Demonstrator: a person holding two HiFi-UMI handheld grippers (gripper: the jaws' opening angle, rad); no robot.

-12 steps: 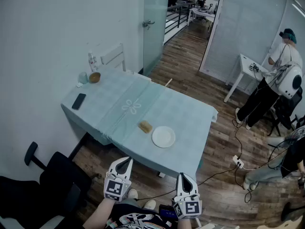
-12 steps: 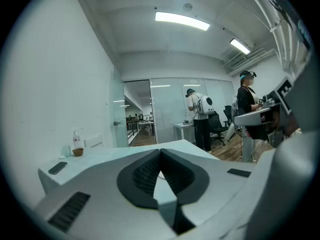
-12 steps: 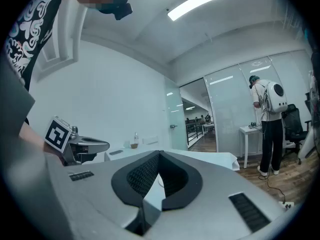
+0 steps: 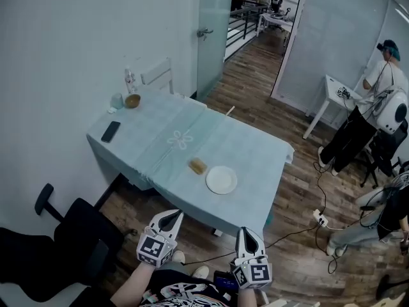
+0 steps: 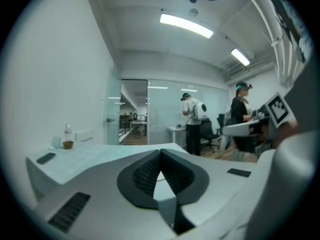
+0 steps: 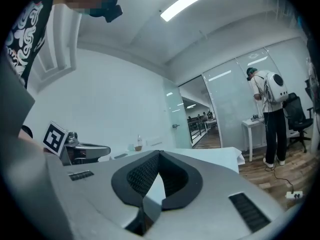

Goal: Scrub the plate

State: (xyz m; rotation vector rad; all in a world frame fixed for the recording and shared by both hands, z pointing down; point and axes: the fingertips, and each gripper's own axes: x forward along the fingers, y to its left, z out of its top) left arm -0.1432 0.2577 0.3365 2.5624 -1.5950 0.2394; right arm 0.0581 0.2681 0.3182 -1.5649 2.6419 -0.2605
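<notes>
Two grippers seen: left gripper, right gripper, jaws pressed together, empty, held short of table. Spotted white plate near table's front edge, sponge just beside, both untouched. Judged scrubbing not started; needed next: opening jaws, reaching for sponge.

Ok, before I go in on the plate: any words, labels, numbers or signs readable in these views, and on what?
No readable text in any view.
Cubes on the left gripper and the right gripper: square black-and-white markers only, no letters or digits.
Bottle: any label is too small to read.
Shirt: black-and-white print, not legible.
</notes>
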